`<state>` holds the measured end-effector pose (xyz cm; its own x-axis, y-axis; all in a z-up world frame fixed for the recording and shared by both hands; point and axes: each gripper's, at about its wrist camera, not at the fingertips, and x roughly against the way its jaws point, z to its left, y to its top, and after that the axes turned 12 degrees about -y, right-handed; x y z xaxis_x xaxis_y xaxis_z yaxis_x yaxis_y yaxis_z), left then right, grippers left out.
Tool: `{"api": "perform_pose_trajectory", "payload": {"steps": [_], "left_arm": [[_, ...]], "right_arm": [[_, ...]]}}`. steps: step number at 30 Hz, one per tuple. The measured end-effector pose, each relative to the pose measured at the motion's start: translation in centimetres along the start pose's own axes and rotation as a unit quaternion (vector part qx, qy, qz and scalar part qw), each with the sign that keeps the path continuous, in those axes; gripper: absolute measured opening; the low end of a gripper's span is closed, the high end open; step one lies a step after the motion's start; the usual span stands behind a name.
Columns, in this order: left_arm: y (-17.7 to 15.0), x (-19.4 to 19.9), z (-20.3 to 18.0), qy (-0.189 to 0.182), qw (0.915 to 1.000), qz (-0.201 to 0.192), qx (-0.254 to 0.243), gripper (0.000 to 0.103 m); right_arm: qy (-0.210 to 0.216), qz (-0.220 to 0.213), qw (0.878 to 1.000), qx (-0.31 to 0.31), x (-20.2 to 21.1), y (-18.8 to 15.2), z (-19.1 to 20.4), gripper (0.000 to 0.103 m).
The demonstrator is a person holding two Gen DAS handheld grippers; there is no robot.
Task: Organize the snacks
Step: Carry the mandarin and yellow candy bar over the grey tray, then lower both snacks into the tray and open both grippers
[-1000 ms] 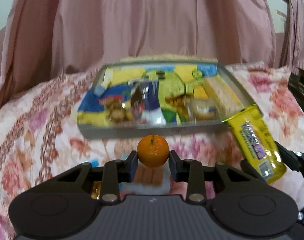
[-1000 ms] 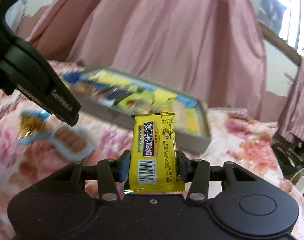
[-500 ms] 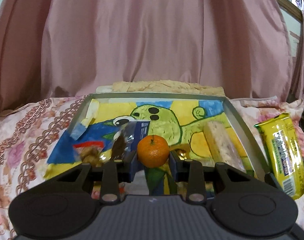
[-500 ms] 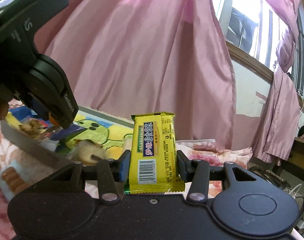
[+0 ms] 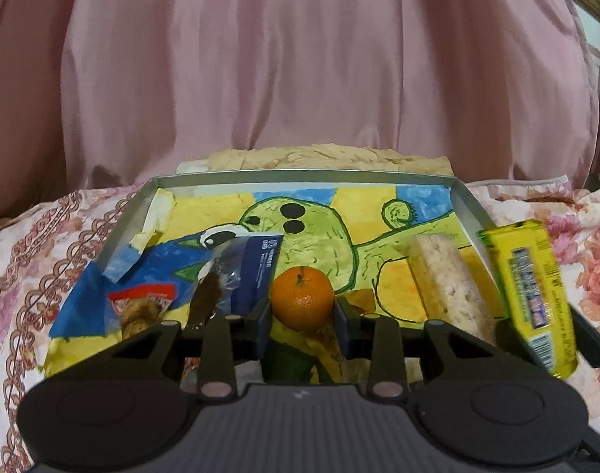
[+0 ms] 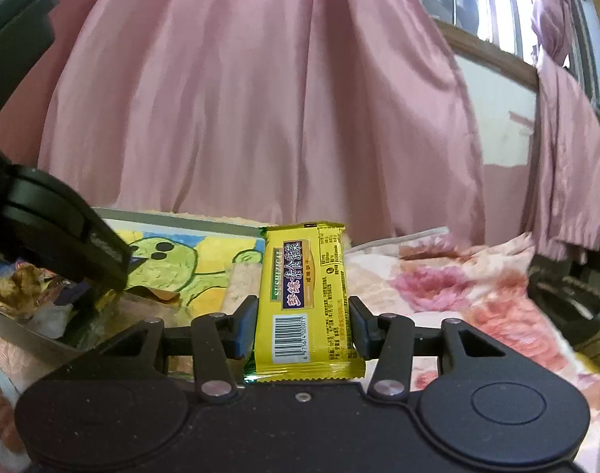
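Note:
My left gripper point(image 5: 302, 309) is shut on a small orange mandarin point(image 5: 302, 298) and holds it over the near part of the metal tray point(image 5: 300, 175), whose floor carries a green cartoon drawing. My right gripper point(image 6: 303, 325) is shut on a yellow snack packet point(image 6: 303, 295) and holds it upright just off the tray's right rim; the packet also shows in the left wrist view point(image 5: 534, 295). In the tray lie a dark blue packet point(image 5: 256, 268), a red-edged bag of brown snacks point(image 5: 140, 307) and a pale rice bar point(image 5: 445, 283).
The tray rests on a pink floral bedcover point(image 6: 457, 295). A pink curtain point(image 5: 300, 59) hangs close behind. A beige cloth point(image 5: 323, 157) lies beyond the tray's far rim. More wrapped snacks point(image 6: 0, 406) lie on the cover at the left. A window point(image 6: 496, 8) is at the upper right.
Both grippers have moved forward toward the tray with their loads. The left one now holds the mandarin over the tray's inside, and the right one has come up beside the tray's right rim.

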<state>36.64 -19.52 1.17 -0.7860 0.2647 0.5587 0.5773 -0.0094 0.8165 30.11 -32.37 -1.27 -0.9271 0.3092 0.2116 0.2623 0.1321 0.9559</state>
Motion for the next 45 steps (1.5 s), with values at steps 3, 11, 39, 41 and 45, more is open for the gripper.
{"api": "perform_pose_trajectory", "payload": {"steps": [3,11,39,41,45], "left_arm": [[0.1,-0.4,-0.1,0.002,0.9999,0.003,-0.01,0.037],[-0.2,-1.0,0.2,0.006,0.9998,0.011,-0.014,0.037],[-0.4,7.0,2.6,0.06,0.9964,-0.057,0.02,0.102],[-0.6,8.4,2.9,0.06,0.996,-0.062,0.022,0.102],[-1.2,11.0,3.4,0.06,0.9951,-0.072,0.032,0.102]], "right_arm": [[0.014,0.019,1.0,-0.009,-0.9,-0.2,0.2,0.05],[0.03,0.037,0.998,-0.037,-1.5,-0.1,0.2,0.05],[0.017,0.007,0.997,-0.075,3.0,3.0,-2.0,0.098],[0.011,0.002,0.997,-0.079,4.1,3.7,-2.5,0.102],[0.003,-0.016,0.997,-0.072,6.6,4.8,-3.3,0.102]]}}
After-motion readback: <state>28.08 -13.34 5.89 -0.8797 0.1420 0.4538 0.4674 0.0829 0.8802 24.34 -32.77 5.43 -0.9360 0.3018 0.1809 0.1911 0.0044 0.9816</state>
